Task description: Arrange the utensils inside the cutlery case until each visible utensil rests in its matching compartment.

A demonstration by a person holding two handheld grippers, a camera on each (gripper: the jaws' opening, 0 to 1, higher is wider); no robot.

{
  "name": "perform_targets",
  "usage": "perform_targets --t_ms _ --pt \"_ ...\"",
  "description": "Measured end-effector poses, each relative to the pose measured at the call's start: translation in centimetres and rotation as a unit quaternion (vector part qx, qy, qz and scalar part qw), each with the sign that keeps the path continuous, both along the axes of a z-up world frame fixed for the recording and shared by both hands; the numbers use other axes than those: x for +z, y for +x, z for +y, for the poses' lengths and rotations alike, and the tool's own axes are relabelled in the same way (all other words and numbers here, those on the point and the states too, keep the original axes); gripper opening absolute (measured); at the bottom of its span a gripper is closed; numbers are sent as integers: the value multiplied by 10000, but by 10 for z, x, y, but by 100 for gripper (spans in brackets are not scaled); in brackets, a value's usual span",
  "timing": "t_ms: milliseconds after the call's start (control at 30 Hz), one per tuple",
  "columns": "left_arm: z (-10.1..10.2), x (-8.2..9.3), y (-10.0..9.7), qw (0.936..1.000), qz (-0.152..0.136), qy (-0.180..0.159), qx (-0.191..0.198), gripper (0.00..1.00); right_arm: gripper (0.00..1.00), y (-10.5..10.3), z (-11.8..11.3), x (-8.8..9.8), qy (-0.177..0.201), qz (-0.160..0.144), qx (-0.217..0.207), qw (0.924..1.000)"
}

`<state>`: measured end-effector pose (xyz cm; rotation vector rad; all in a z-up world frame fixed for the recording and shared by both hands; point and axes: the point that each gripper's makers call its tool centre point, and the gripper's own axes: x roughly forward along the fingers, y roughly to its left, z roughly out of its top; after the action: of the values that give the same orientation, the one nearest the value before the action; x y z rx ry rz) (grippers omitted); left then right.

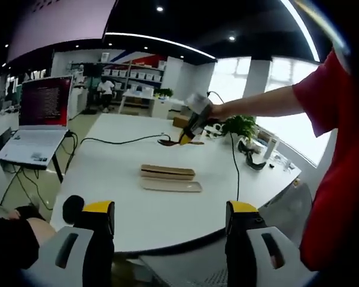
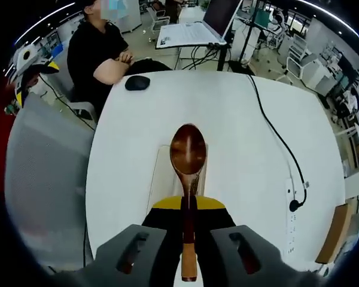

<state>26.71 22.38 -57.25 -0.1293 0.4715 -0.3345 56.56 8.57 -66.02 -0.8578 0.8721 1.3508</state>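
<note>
Spoon [image 2: 188, 156] sits clenched by its handle in the right tool [image 2: 188, 206], held above the case [image 1: 169, 178] on the white worktop [image 1: 125, 197]. Left tool [image 1: 167, 215] hangs released, well back. Judging by this, the spoon still needs placing in its compartment.

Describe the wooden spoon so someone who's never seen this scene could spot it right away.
Start at the big white table and find the right gripper held above it. The wooden spoon is clamped between its yellow-tipped jaws, hanging over the pale cutlery case. It is the one dark, glossy reddish-brown thing there, with an oval bowl pointing away from the gripper and a lighter handle end.
</note>
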Motion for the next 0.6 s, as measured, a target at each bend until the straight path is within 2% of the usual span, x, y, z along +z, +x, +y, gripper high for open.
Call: perform_targets --t_ms 133,300,400,500,600 --pt "-1 -1 1 10000 19 20 -26 78 2 3 1 -7 -54 -90 -4 9999" --pt "1 -4 -3 9999 70 77 -21 77 2 8 1 -20 -33 40 -268 9996" --pt "8 -2 -6 9997 -36 236 66 73 2 9 0 -25 -74 -34 -286 9996" --pt "7 3 -7 9998 -125 158 20 68 2 9 1 -27 -66 -21 -307 9995" --pt "5 3 -5 9998 -155 84 22 72 2 7 2 -31 -73 -7 -315 9995"
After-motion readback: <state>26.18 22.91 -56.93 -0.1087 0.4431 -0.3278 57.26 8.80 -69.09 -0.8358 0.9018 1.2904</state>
